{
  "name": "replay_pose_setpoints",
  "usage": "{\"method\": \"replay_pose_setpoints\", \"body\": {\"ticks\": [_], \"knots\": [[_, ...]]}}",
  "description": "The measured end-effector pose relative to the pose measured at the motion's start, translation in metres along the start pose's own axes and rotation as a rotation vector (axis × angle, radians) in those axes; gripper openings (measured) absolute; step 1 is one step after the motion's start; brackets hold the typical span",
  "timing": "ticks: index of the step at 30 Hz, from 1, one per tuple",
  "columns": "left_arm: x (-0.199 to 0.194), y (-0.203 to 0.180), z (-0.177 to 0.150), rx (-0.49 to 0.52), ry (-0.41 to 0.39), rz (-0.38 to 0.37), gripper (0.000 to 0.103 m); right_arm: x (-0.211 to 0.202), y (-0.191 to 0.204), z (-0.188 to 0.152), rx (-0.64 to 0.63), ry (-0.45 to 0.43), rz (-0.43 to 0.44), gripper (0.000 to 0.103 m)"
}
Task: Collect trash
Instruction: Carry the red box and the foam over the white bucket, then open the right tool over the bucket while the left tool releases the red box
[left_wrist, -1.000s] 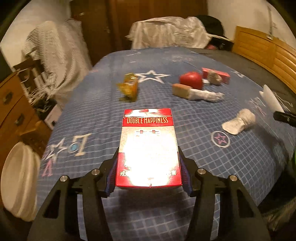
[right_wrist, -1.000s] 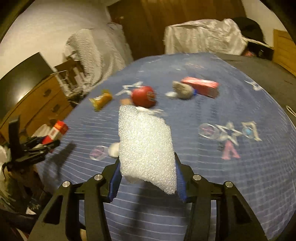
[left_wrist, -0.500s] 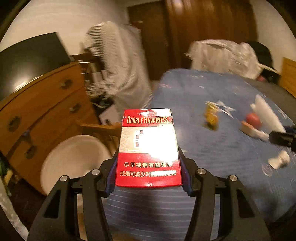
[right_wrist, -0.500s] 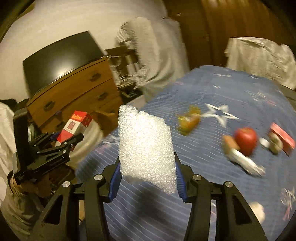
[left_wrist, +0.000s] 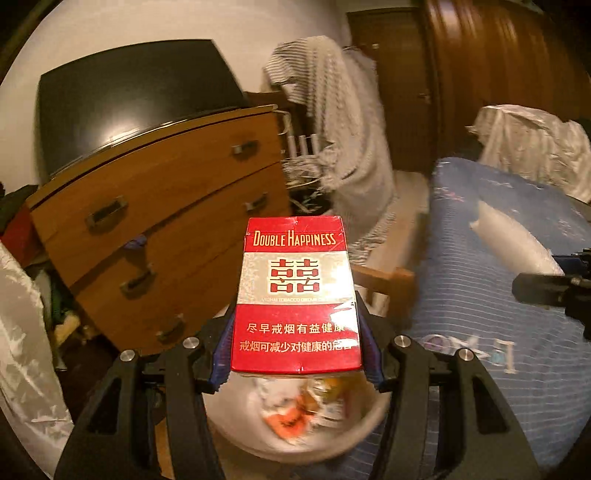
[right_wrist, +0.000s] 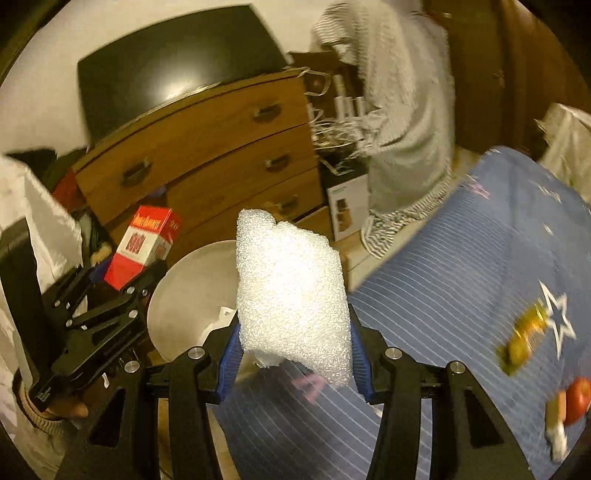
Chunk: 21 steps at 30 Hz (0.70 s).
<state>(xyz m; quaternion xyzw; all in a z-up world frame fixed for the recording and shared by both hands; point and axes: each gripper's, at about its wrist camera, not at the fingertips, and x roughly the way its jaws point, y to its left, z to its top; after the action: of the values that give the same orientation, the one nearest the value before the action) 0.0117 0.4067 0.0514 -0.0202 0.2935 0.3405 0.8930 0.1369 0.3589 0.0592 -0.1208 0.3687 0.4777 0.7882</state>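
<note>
My left gripper (left_wrist: 295, 354) is shut on a red and white cigarette pack (left_wrist: 295, 295) and holds it above a white trash bin (left_wrist: 354, 439) that has wrappers inside. My right gripper (right_wrist: 291, 354) is shut on a white foam sheet (right_wrist: 291, 295), beside the bed's edge. The bin (right_wrist: 184, 291) shows left of the foam in the right wrist view, with the left gripper (right_wrist: 125, 273) and pack (right_wrist: 142, 245) over its left rim. The foam (left_wrist: 513, 240) also shows at the right of the left wrist view.
A wooden dresser (left_wrist: 159, 221) stands behind the bin, a dark screen (left_wrist: 125, 96) on top. The bed with a blue star-print cover (right_wrist: 480, 295) is on the right; a yellow wrapper (right_wrist: 524, 339) and a red apple (right_wrist: 578, 398) lie on it. Striped cloth (right_wrist: 406, 110) hangs behind.
Both grippers have swung left, away from the bed toward the dresser and bin. The left gripper with the pack is now over the bin. Both grips are unchanged.
</note>
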Motion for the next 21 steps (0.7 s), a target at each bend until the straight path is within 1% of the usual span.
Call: {"method": "replay_pose_setpoints", "body": {"ticks": [4, 8, 13, 21], "knots": [[0.015, 0.022, 0.002, -0.021, 0.016, 0.03, 0.053, 0.034, 0.034, 0.028, -0.058, 0.03, -0.005, 0.052], [0.028, 0.034, 0.0, -0.026, 0.035, 0.046, 0.053, 0.059, 0.054, 0.042, -0.087, 0.054, -0.013, 0.052], [0.042, 0.045, -0.006, -0.037, 0.058, 0.058, 0.053, 0.084, 0.068, 0.05, -0.113, 0.08, -0.022, 0.052], [0.058, 0.051, -0.013, -0.036, 0.079, 0.06, 0.053, 0.099, 0.068, 0.041, -0.132, 0.109, -0.02, 0.052]]}}
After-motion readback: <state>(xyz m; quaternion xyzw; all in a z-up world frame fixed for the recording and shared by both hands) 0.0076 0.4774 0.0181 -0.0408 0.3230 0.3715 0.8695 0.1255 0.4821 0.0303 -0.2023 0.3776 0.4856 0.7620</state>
